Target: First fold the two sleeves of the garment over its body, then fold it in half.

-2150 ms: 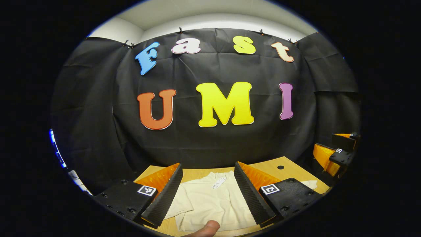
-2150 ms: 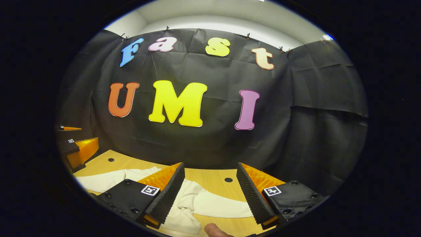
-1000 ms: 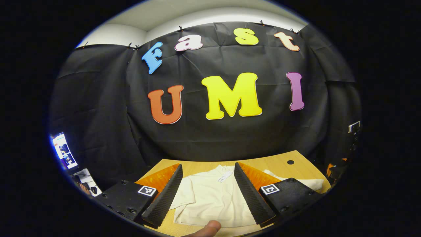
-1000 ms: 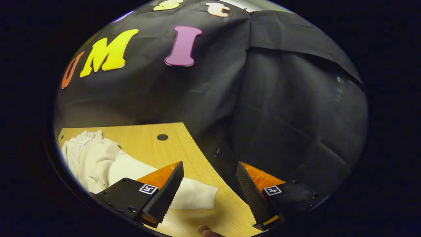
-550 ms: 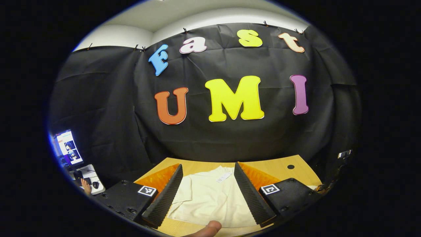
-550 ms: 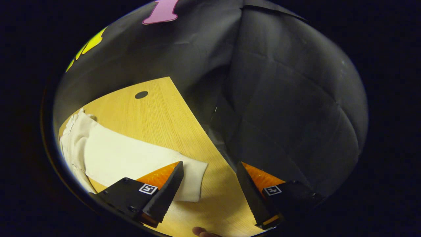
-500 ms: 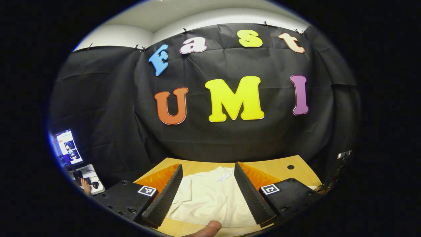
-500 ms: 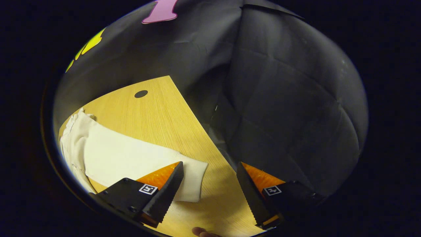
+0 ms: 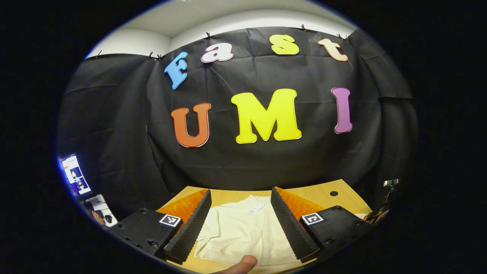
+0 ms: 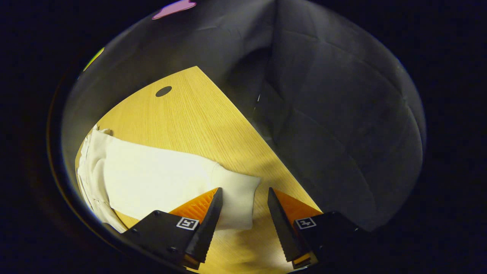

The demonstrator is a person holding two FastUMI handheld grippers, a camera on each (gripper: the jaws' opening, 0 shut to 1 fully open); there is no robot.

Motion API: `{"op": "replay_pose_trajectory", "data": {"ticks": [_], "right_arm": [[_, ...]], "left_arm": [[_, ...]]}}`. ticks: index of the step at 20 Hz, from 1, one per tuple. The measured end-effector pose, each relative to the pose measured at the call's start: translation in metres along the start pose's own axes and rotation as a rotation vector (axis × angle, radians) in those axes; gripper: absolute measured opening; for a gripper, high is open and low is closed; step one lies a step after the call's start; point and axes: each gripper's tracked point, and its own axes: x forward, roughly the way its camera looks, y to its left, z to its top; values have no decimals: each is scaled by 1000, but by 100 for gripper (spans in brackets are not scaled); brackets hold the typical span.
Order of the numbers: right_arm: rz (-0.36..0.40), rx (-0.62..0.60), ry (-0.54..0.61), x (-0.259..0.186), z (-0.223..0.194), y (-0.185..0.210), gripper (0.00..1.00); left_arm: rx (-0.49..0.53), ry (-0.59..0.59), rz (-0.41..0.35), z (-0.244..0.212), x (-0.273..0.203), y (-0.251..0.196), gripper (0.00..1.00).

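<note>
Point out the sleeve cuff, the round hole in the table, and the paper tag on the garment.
sleeve cuff [image 10: 237, 198], right gripper view, middle of the cuff
round hole [image 10: 163, 91], right gripper view, its centre
paper tag [image 9: 255, 208], left gripper view, middle of the tag

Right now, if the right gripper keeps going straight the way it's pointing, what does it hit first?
Most likely the sleeve cuff, which lies between the open right gripper fingers on the table. Depth is hard to judge.

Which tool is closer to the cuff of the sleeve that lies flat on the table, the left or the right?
Right. The right tool hangs just above the cuff, fingers open astride it. The left tool is open over the garment's body, away from that cuff.
</note>
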Motion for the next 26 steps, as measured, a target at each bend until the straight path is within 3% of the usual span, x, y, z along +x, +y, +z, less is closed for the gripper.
{"op": "replay_pose_trajectory", "data": {"ticks": [4,5,12,13,14,19,26], "right_arm": [[50,42,78,1,-3,8,76],[54,30,91,3,1,9,45],[84,-20,139,3,1,7,43],[82,18,146,4,1,7,46],[82,49,144,5,4,9,5],[104,38,114,-5,15,10,5],[158,34,22,-79,54,33,0]], "left_arm": [[-4,16,-24,-4,12,9,99],[-4,21,-27,-5,15,13,99],[-18,20,-38,-10,23,37,99],[-15,24,-42,-12,23,40,99],[-12,27,-39,-14,24,44,99],[-11,26,-47,-15,26,57,99],[-30,9,-91,-20,37,66,99]]}}
